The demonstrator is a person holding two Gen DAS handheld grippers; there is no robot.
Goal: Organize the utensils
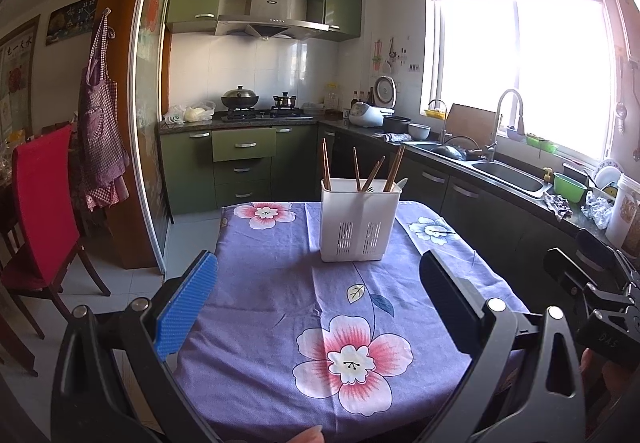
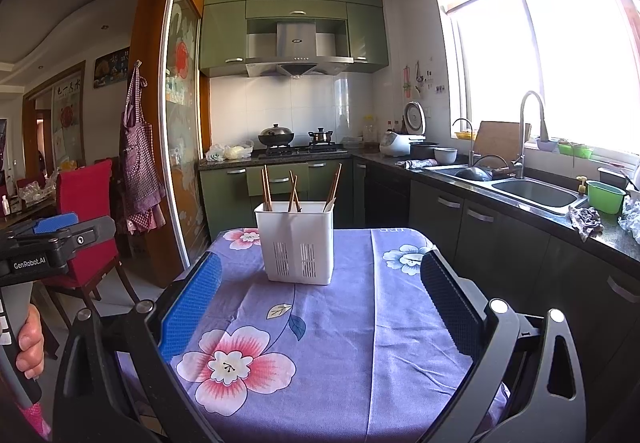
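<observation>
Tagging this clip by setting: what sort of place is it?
A home kitchen, most likely: a gas stove under a range hood, a sink by the window, and a cloth-covered table holding a utensil holder.

A small table carries everything, draped in a purple cloth (image 1: 280,307) printed with pink and pale-blue flowers. On the cloth, toward the far end, stands one thing — an upright white slotted plastic utensil caddy (image 1: 358,221) holding brown wooden chopsticks (image 1: 326,163).

Both cameras look from the near edge of the table (image 1: 280,283) toward the stove (image 1: 260,113), the left one sitting closer to the utensil holder (image 1: 358,221); both share holder, table and sink (image 2: 536,191)
</observation>
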